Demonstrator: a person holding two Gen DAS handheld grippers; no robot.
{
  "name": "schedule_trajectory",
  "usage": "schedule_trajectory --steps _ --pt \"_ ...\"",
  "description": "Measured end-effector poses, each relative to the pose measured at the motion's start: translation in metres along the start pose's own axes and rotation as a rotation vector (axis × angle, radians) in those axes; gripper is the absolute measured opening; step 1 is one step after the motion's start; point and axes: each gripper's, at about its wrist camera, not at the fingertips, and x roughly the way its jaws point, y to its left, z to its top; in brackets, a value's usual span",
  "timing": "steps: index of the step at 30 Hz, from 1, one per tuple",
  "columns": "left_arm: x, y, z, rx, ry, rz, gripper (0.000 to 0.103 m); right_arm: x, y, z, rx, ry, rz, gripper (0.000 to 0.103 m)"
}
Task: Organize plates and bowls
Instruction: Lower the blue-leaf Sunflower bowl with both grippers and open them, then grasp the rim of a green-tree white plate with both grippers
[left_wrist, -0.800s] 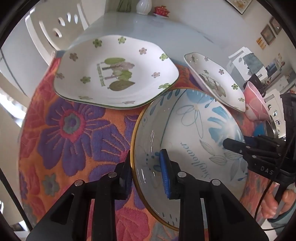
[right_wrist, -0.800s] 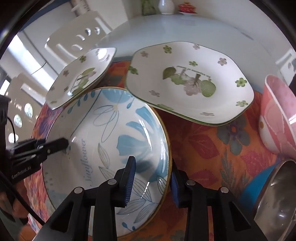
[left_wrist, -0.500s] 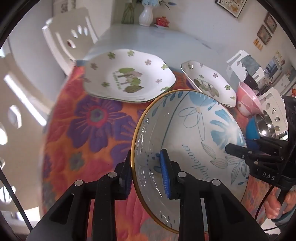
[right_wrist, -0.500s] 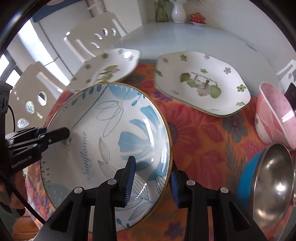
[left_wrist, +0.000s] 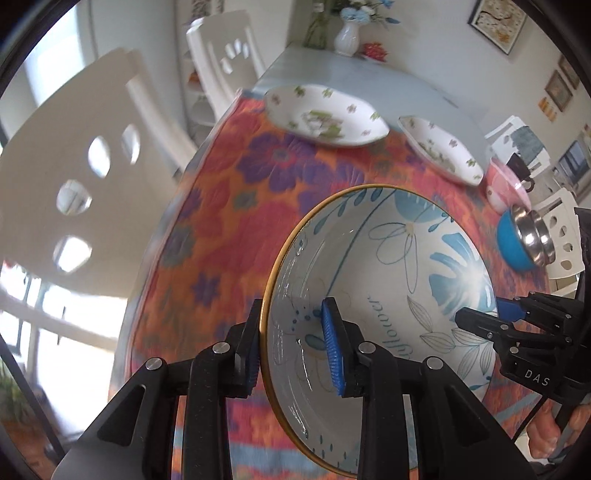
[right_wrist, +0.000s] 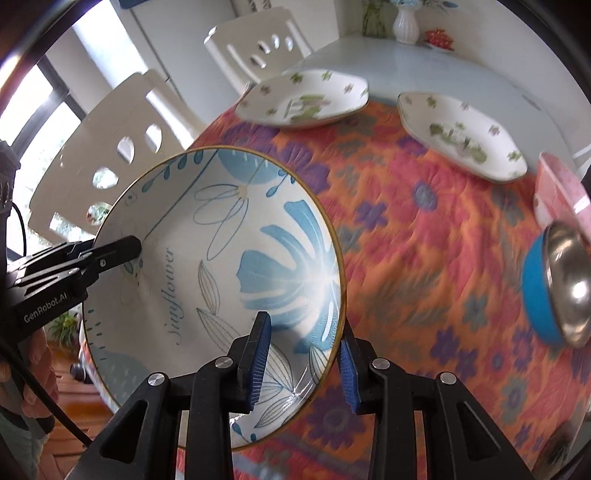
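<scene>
The blue bowl (left_wrist: 384, 291), white inside with blue leaves, a gold rim and the script word "Sunflower", is held up off the floral cloth (left_wrist: 236, 206), tilted, by both grippers at once. The left gripper (left_wrist: 293, 349) pinches the bowl's left rim, one blue-padded finger outside the wall and one inside. The right gripper (right_wrist: 304, 360) clamps the opposite rim the same way, one finger on each side of the wall. Seen from the left wrist, the right gripper's body reads "DAS"; from the right wrist, the left gripper's body reads "GenRobot.AI". Far across the cloth lie two white plates with green flower prints and some small print too blurred to read, the left plate (right_wrist: 303, 99) and the right plate (right_wrist: 461, 136), near each other but apart. At the right edge a pink bowl (right_wrist: 561, 195) sits just beyond a blue-and-steel bowl (right_wrist: 557, 288). White chairs (right_wrist: 110, 140) stand to the left of the table, and a white vase (right_wrist: 404, 22) sits at its far end.
</scene>
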Motion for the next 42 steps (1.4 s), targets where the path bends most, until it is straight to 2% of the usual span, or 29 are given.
schedule_trajectory --steps 3,9,14,18,22,24,27,30,33,36,38,42 --pt "-0.011 0.000 -0.016 -0.032 0.043 0.028 0.027 -0.002 0.008 -0.016 -0.020 0.018 0.005 0.033" --pt "-0.023 0.003 -0.032 -0.041 0.055 0.072 0.027 -0.004 0.022 -0.038 -0.031 0.038 0.033 0.033" --pt "-0.007 0.009 -0.030 -0.042 0.068 0.015 0.027 0.002 0.028 -0.041 0.004 0.052 0.013 0.034" --pt "0.015 0.012 -0.024 -0.006 0.093 -0.016 0.026 0.015 0.027 -0.035 0.031 0.065 -0.023 0.034" --pt "0.028 0.012 -0.019 0.076 0.105 0.012 0.026 0.032 0.030 -0.029 0.056 0.092 -0.059 0.034" --pt "0.033 0.015 -0.017 0.118 0.120 0.003 0.025 0.037 0.032 -0.027 0.054 0.092 -0.075 0.034" --pt "0.029 0.023 -0.019 0.139 0.140 -0.042 0.025 0.038 0.029 -0.027 0.042 0.103 -0.088 0.034" --pt "0.025 0.037 -0.021 0.147 0.151 -0.032 0.025 0.030 0.018 -0.031 0.079 0.103 -0.062 0.034" --pt "0.013 0.049 -0.006 0.129 0.119 -0.049 0.025 0.014 0.007 -0.029 0.122 0.062 -0.041 0.035" --pt "-0.001 0.050 0.022 0.133 0.045 -0.061 0.025 -0.003 0.002 -0.009 0.152 -0.013 -0.048 0.044" --pt "-0.012 0.049 0.049 0.146 -0.013 -0.084 0.025 -0.013 0.000 0.015 0.171 -0.069 -0.041 0.053" --pt "-0.014 0.046 0.103 0.164 -0.089 -0.083 0.034 -0.026 0.003 0.068 0.206 -0.169 -0.046 0.055"
